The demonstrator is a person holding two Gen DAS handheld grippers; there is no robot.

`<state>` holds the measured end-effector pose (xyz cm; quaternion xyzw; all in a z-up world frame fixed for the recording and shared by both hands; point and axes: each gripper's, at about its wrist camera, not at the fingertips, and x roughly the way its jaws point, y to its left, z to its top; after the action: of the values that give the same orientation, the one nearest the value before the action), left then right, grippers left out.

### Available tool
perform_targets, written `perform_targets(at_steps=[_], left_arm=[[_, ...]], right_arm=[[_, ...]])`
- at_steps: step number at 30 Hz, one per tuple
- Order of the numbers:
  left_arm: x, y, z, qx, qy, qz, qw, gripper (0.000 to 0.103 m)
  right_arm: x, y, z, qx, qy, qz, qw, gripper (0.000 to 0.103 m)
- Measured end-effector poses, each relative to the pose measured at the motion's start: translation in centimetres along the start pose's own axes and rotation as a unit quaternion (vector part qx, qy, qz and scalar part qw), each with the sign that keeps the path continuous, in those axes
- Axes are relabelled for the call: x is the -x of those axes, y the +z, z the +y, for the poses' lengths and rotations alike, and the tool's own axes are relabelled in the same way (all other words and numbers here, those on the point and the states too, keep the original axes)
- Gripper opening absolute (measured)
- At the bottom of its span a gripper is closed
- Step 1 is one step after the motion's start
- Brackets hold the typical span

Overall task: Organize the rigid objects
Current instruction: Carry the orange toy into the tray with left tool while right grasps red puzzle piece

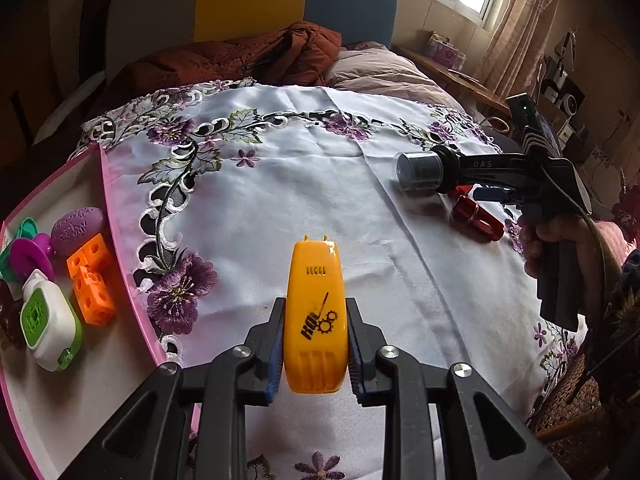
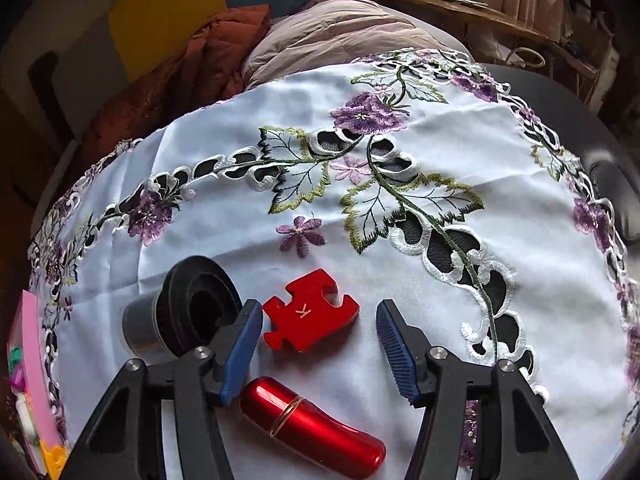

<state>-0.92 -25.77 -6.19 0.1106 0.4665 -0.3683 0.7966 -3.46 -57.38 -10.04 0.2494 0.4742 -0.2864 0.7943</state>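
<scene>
My left gripper [image 1: 316,340] is pinching the yellow toy piece [image 1: 315,320] between its blue pads, held above the embroidered cloth [image 1: 320,184], with the pink-rimmed box [image 1: 132,280] of orange blocks [image 1: 93,280] and other toys out at nine o'clock. My right gripper [image 2: 320,344] stands spread with nothing pressed: the red puzzle piece [image 2: 310,314] lies between its tips, the red tube [image 2: 312,426] at six o'clock, the black and grey cylinder [image 2: 180,312] at nine o'clock
</scene>
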Motion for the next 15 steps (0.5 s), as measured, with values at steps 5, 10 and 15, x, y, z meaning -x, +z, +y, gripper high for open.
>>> perform_targets(at_steps=[5, 10, 15], left_arm=[[0.1, -0.1, -0.2, -0.003, -0.001, 0.000, 1.0000, 0.026], [1.1, -0.1, -0.2, -0.004, -0.001, -0.012, 0.9999, 0.026], [2.6, 0.1, 0.7, 0.005, 0.007, -0.029, 0.9996, 0.026]], right_arm=[[0.1, -0.1, -0.1, 0.006, -0.005, -0.004, 1.000, 0.050], [0.0, -0.2, -0.1, 0.007, -0.003, -0.007, 1.000, 0.050], [-0.2, -0.5, 0.6, 0.029, -0.021, -0.008, 0.999, 0.050]])
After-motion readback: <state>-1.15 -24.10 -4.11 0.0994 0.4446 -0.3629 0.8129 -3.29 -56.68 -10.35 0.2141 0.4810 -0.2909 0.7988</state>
